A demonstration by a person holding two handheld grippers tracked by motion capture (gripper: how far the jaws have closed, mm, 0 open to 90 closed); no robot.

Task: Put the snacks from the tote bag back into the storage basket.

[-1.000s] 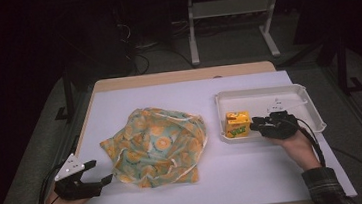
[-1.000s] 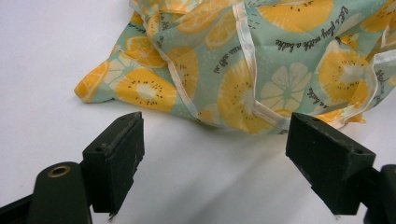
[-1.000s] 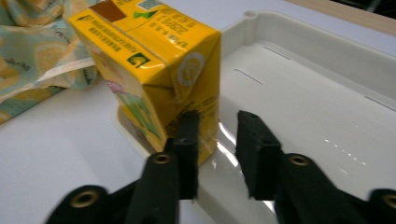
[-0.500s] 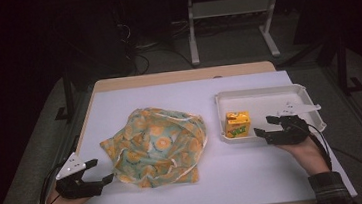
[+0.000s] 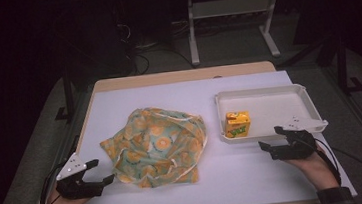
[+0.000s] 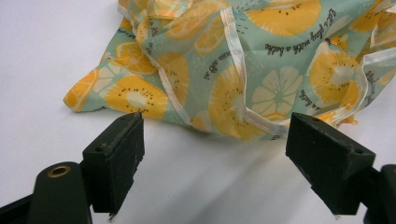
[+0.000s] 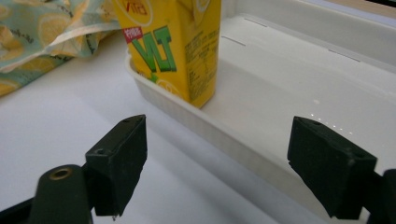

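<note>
A yellow drink carton (image 5: 237, 124) (image 7: 173, 46) stands upright in the front left corner of a white tray (image 5: 268, 93) (image 7: 299, 70). My right gripper (image 5: 270, 137) (image 7: 224, 140) sits just in front of the tray's near rim, a short way back from the carton. Its jaws have just been opening and nothing is between them. A crumpled cloth bag with a citrus print (image 5: 158, 144) (image 6: 261, 60) lies mid-table. My left gripper (image 5: 102, 171) (image 6: 219, 140) rests open on the table at the bag's front left corner, apart from the fabric.
White paper (image 5: 178, 92) covers the tabletop. The tray's far and right parts are bare. A metal stand (image 5: 231, 17) and cables lie on the dark floor beyond the table's far edge.
The right gripper let go of the carton, opened, and drew back toward the table's near right edge. The carton stays standing in the tray. The left gripper has not moved.
</note>
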